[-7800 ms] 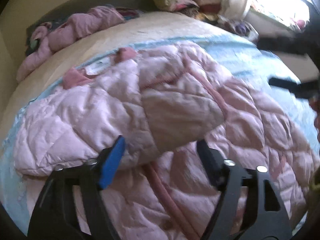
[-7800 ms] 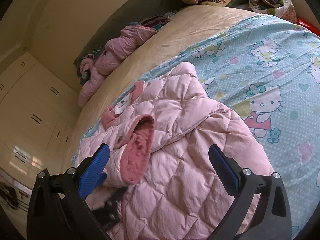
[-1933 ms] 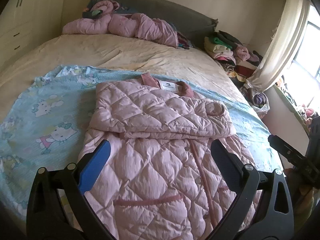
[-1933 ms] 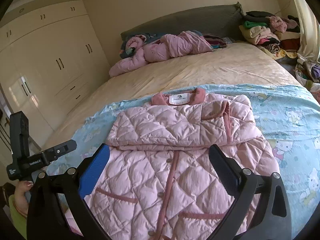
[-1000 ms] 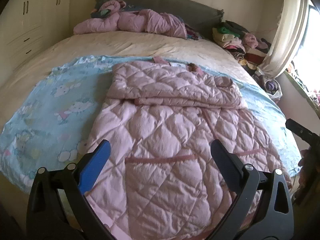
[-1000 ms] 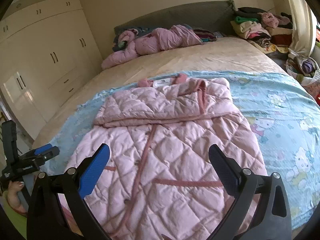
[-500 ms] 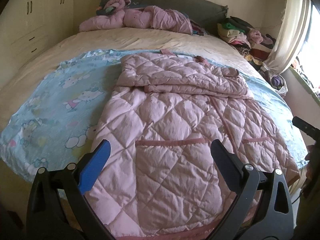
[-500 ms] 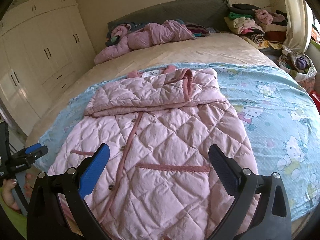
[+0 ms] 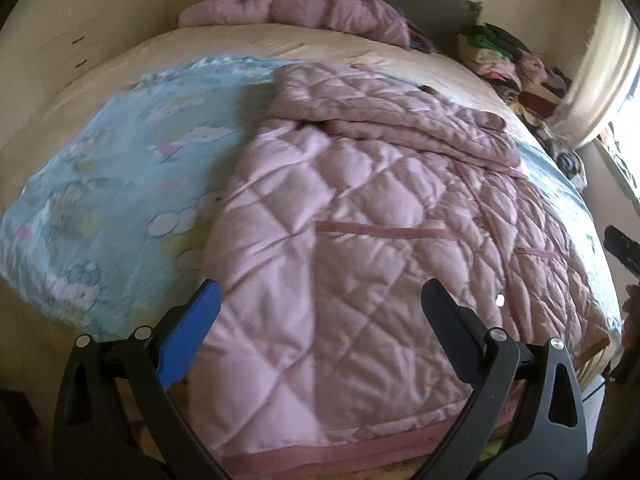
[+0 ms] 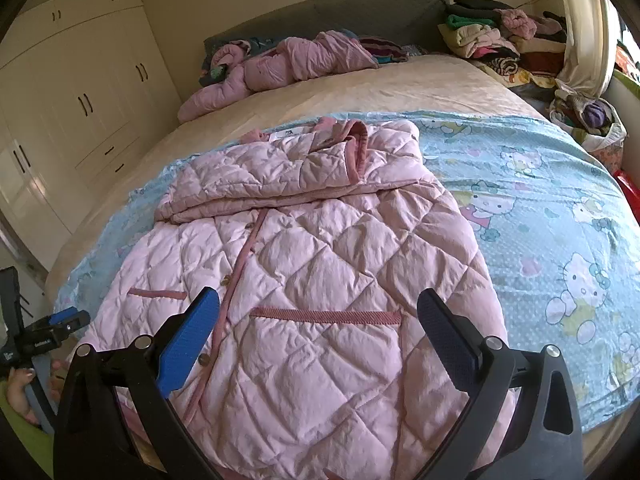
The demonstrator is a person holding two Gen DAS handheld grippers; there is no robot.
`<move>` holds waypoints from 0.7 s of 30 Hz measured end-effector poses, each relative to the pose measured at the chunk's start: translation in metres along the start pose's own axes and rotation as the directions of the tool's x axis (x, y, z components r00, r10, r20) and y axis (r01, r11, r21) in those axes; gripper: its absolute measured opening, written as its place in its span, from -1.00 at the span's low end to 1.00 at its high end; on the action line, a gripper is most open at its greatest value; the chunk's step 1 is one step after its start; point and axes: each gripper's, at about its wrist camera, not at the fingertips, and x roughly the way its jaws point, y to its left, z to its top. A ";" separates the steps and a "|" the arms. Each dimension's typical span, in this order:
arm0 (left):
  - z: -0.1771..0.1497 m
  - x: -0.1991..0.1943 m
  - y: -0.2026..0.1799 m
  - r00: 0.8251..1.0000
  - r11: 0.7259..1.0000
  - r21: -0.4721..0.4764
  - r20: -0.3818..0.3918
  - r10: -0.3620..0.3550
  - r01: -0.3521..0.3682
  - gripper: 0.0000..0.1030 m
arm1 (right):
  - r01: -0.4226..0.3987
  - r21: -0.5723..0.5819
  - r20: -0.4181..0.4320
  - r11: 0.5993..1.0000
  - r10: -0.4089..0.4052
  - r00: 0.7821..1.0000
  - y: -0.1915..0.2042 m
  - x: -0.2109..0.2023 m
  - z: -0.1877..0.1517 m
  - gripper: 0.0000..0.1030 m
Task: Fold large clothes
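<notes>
The pink quilted coat [image 10: 304, 264] lay lengthwise on the bed [image 10: 400, 88], collar far, hem at the near edge directly below the left gripper [image 9: 320, 308] and right gripper [image 10: 318, 316], both spread wide and empty, equally near.

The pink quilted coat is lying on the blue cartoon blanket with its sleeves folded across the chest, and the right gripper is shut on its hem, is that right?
Not quite. The right gripper is open, holding nothing, as the right wrist view shows. The pink quilted coat does lie on the blue cartoon blanket, sleeves folded across the chest.
</notes>
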 end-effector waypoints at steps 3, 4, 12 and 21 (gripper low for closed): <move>-0.004 -0.001 0.014 1.000 1.000 -0.022 -0.012 0.006 -0.007 0.82 | 0.002 0.009 -0.005 1.000 -0.002 1.000 -0.002 0.001 -0.002 0.91; -0.006 -0.001 0.018 1.000 1.000 -0.028 -0.016 0.007 -0.007 0.82 | 0.002 0.012 -0.007 1.000 -0.001 1.000 -0.004 0.002 -0.003 0.91; -0.029 0.003 0.052 0.995 0.988 -0.141 -0.063 -0.078 0.069 0.82 | 0.003 0.030 -0.010 1.000 -0.003 1.000 -0.013 0.001 -0.009 0.91; -0.051 0.011 0.051 0.984 0.978 -0.166 -0.102 -0.144 0.126 0.57 | 0.016 0.051 -0.006 0.999 -0.015 1.000 -0.026 -0.008 -0.016 0.91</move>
